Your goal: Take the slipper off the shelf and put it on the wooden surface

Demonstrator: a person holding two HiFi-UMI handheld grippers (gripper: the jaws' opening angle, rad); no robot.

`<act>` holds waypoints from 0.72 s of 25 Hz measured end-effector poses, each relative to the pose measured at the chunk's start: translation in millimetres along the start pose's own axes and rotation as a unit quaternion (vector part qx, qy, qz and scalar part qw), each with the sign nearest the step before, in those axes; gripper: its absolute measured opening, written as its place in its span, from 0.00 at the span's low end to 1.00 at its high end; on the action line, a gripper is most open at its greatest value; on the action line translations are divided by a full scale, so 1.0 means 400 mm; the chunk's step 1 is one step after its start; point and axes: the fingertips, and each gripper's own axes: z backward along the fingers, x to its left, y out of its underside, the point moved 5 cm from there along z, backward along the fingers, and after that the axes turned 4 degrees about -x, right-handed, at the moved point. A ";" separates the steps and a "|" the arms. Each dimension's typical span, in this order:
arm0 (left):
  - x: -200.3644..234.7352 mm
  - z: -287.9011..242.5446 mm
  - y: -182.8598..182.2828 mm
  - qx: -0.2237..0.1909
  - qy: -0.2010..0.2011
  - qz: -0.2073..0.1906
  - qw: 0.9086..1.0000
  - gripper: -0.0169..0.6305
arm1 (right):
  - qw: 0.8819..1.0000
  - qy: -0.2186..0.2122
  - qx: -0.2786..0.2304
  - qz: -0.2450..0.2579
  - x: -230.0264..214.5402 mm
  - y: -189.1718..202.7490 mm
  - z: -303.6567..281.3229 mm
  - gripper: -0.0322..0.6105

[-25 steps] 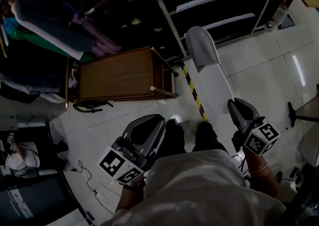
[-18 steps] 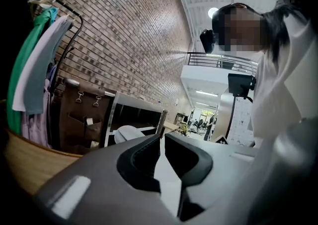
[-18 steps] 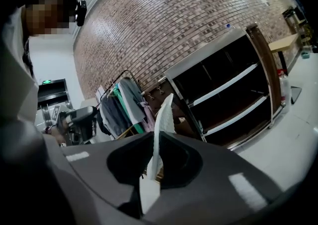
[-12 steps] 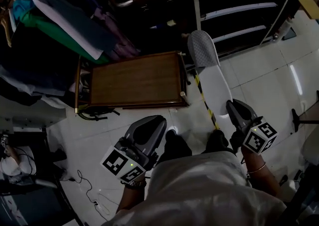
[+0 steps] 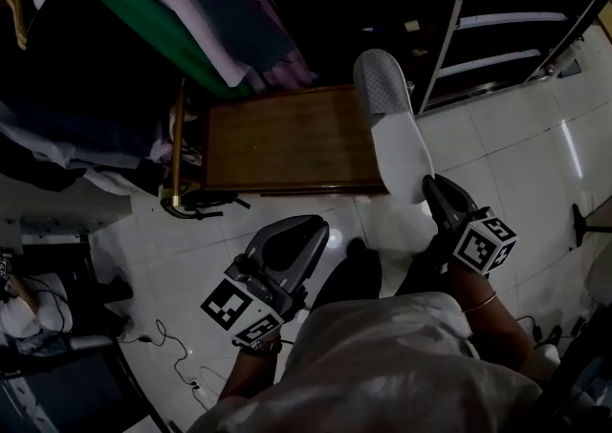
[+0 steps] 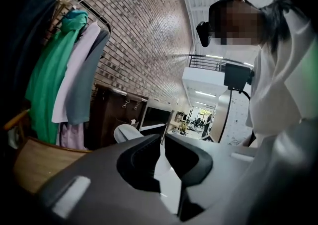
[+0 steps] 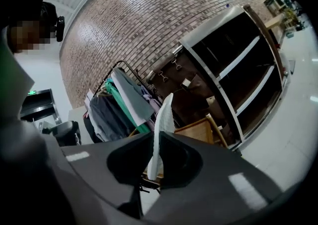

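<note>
Nearest you, your left gripper (image 5: 304, 233) idles, its jaws closed on nothing. Your right gripper (image 5: 432, 190) pinches the heel of the flat white slipper with the grey toe (image 5: 387, 111), so the toe reaches over the brown wooden bench (image 5: 287, 140), clear of the dark shelf unit (image 5: 507, 30) at far right.

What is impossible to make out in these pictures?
- Head view: the heel of the white slipper with grey toe is covered by the right gripper.
- Head view: the dark metal shelf is too dim to show its contents.
- Left gripper view: the left gripper hides most of the brown wooden table.
</note>
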 end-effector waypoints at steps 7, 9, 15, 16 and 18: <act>0.037 0.121 0.018 0.000 -0.013 0.012 1.000 0.07 | 0.997 0.046 0.059 -0.028 -0.031 0.212 -0.142 0.10; 0.049 0.143 0.015 0.001 -0.016 0.009 1.000 0.07 | 0.995 0.062 0.076 -0.021 -0.043 0.244 -0.174 0.10; 0.084 0.165 0.005 0.001 -0.035 0.007 0.999 0.07 | 0.989 0.102 0.099 -0.041 -0.095 0.293 -0.238 0.11; 0.083 0.163 0.006 0.000 -0.038 0.007 0.999 0.07 | 0.986 0.116 0.112 -0.041 -0.105 0.299 -0.238 0.11; 0.078 0.158 0.008 0.000 -0.035 0.007 0.999 0.07 | 0.977 0.155 0.143 -0.036 -0.124 0.317 -0.233 0.12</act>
